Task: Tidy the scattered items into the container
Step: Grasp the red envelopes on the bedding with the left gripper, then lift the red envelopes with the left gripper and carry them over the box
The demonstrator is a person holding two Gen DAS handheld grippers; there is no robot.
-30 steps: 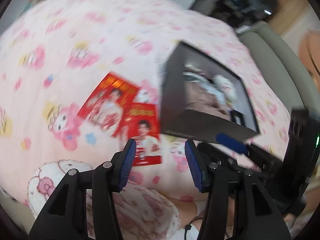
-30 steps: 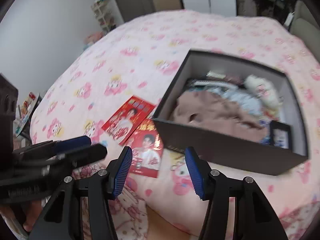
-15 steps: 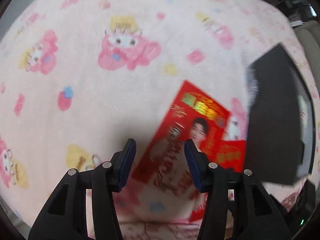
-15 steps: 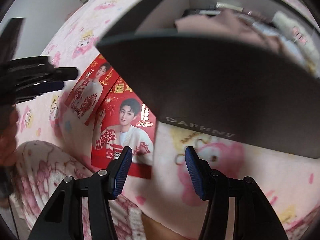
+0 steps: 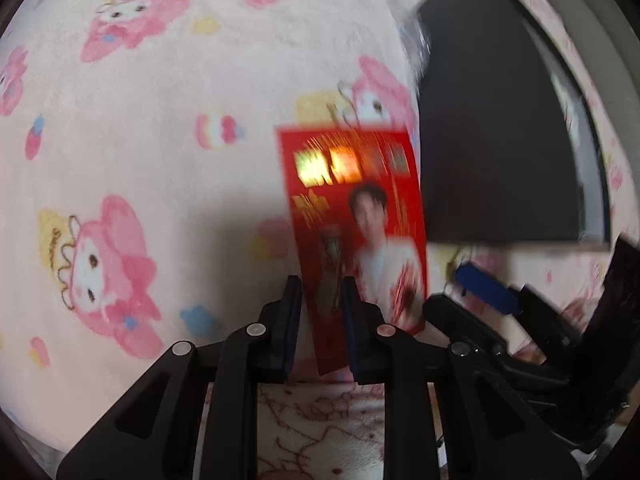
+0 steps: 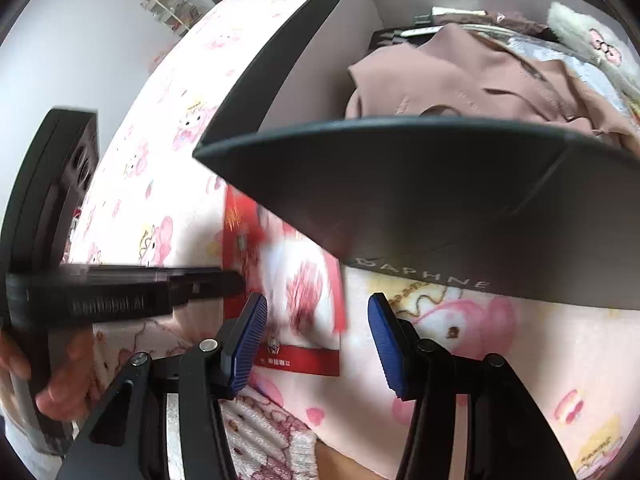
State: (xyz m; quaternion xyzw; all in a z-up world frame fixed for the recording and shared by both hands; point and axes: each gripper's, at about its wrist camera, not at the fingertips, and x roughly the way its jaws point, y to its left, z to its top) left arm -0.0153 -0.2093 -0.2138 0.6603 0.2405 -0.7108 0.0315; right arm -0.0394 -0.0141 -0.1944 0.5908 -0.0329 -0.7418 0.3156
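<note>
A red card with a portrait (image 5: 352, 200) lies on the pink cartoon-print blanket (image 5: 140, 128), just left of the dark box (image 5: 500, 140). My left gripper (image 5: 320, 284) points steeply down at the card. Its jaws are closing around the card's left edge, with a gap still showing. In the right wrist view the left gripper (image 6: 236, 280) meets the blurred upper card (image 6: 296, 280), and a second red card (image 6: 304, 356) lies underneath. My right gripper (image 6: 316, 304) hangs open over the lower card, holding nothing, close to the box's front wall (image 6: 440, 200).
The box holds a dusty-pink garment (image 6: 480, 80), a white plush (image 6: 588, 44) and other small items. A hand (image 6: 60, 392) grips the left tool. A patterned sleeve (image 6: 272, 440) lies near the bed's edge. A shelf (image 6: 168, 4) stands by the far wall.
Both grippers dropped toward the bed and the cards. The left gripper tilted down onto the upper card and its jaws narrowed around the card's edge. The right gripper stayed open.
</note>
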